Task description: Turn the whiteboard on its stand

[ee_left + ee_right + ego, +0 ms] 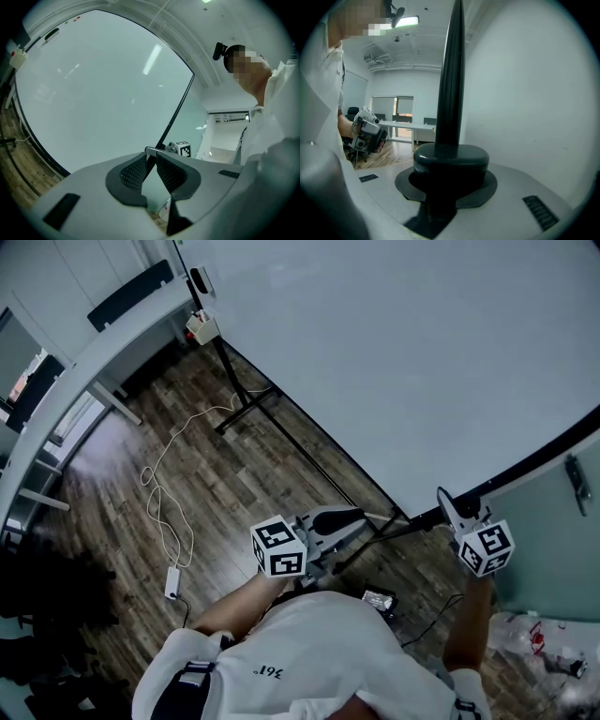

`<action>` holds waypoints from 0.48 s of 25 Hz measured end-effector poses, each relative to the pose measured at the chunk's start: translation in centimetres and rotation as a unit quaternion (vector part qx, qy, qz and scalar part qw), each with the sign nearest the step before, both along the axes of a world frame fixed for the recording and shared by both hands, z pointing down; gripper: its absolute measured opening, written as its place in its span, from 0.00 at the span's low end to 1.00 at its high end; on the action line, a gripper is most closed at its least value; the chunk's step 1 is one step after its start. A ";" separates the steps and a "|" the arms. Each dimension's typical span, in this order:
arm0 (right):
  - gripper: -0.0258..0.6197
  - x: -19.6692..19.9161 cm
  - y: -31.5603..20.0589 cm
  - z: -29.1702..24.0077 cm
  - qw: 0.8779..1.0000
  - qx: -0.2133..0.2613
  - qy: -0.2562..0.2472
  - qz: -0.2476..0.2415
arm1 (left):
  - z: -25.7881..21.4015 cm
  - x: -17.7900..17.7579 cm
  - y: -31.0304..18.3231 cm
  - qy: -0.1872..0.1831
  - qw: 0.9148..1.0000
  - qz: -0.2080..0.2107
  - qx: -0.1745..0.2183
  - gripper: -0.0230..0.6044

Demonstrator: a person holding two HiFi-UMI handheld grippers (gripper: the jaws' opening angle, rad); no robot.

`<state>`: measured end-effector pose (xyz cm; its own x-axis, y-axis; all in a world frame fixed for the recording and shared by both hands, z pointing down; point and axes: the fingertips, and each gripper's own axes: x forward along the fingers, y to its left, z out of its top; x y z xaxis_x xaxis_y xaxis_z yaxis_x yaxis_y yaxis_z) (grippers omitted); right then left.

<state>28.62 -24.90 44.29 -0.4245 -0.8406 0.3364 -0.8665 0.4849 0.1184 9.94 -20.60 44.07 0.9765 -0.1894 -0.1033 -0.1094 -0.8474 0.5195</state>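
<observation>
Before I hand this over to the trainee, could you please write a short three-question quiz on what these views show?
1. True or false: the right gripper is clamped on the whiteboard's black frame edge.
2. What lies on the wooden floor beside the stand? A) a white cable and adapter B) a broom C) a toolbox
3. Fill in: in the left gripper view, the marker cube beyond the jaws belongs to the ___ gripper.
Key: 1 true; 2 A; 3 right.

Cool even indoor light; glare streak on whiteboard (103, 93); gripper views fisheye, corners black.
</observation>
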 end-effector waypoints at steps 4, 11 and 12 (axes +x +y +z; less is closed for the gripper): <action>0.25 0.2 1.5 0.0 1.000 0.001 -0.001 0.003 | -0.1 -0.2 0.5 0.002 1.000 0.004 0.002 0.12; 0.25 0.3 3.1 -0.4 1.000 0.003 -0.001 0.006 | -0.6 -0.3 1.5 0.004 1.000 0.015 0.006 0.12; 0.25 0.3 3.2 -0.5 1.000 0.004 0.000 0.004 | -0.7 -0.3 1.5 0.005 1.000 0.015 0.007 0.12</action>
